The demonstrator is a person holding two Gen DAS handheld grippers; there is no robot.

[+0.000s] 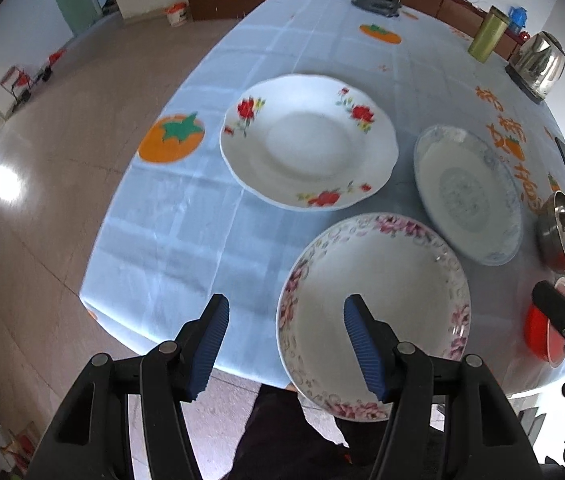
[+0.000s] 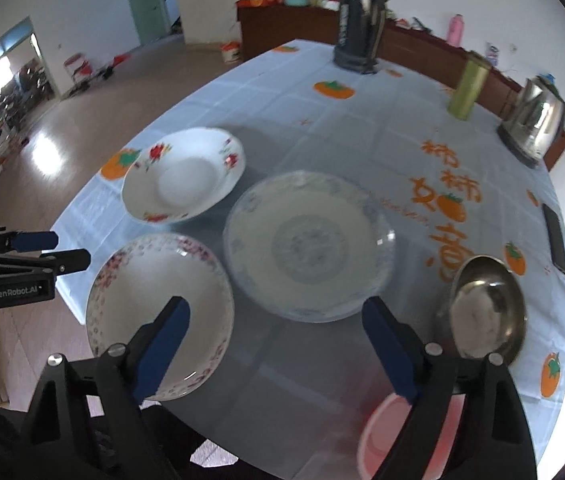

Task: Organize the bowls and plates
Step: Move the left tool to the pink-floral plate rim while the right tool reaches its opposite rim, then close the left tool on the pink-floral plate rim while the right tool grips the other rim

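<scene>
Three plates lie on the table. A red-rose plate (image 1: 308, 140) (image 2: 182, 174) is farthest left. A blue-patterned plate (image 1: 466, 192) (image 2: 308, 244) is in the middle. A pink-flower plate (image 1: 374, 312) (image 2: 158, 312) overhangs the near edge. A steel bowl (image 2: 486, 308) (image 1: 558, 232) and a red bowl (image 2: 406, 440) (image 1: 538, 332) sit at the right. My left gripper (image 1: 286, 344) is open above the near edge, its right finger over the pink-flower plate. My right gripper (image 2: 274, 348) is open above the table before the blue plate.
The table (image 1: 186, 240) has a light blue cloth with orange fruit prints. A dark thermos (image 2: 358, 16), a green canister (image 2: 468, 88), a steel kettle (image 2: 534, 120) and a phone (image 2: 554, 240) stand along the far and right sides. Floor lies to the left.
</scene>
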